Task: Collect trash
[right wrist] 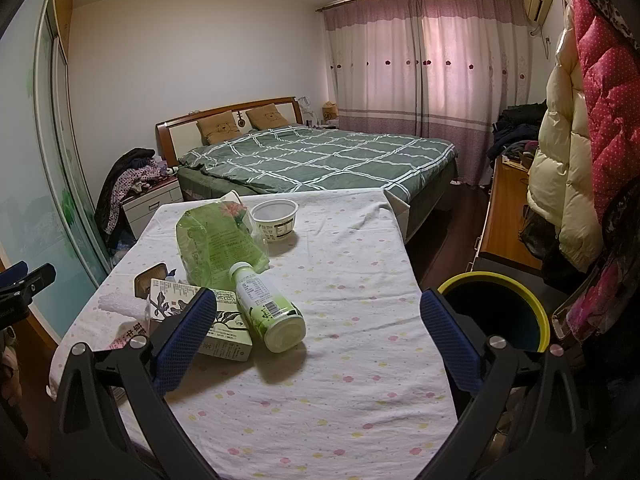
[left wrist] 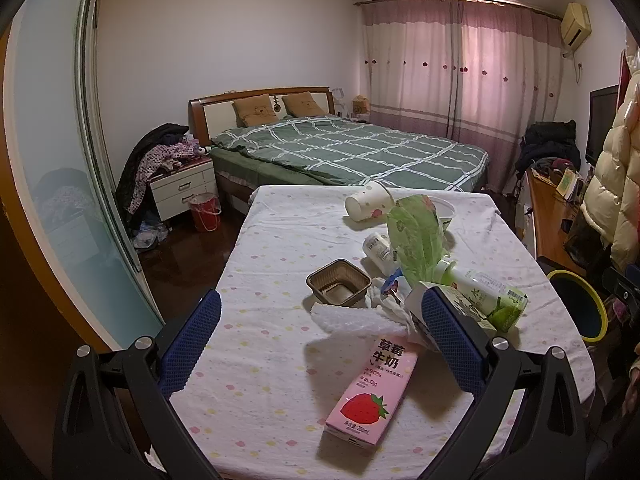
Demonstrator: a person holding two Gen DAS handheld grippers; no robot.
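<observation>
Trash lies on a table with a dotted white cloth. In the left wrist view I see a pink strawberry milk carton, a brown plastic tray, crumpled tissue, a green bag, a tipped paper cup and a green bottle. My left gripper is open above the carton, empty. In the right wrist view the green bottle lies beside a tea carton, with the green bag and a white tub behind. My right gripper is open, empty.
A black bin with a yellow rim stands off the table's right edge; it also shows in the left wrist view. A bed lies beyond the table. A red bucket and nightstand stand at left. Coats hang at right.
</observation>
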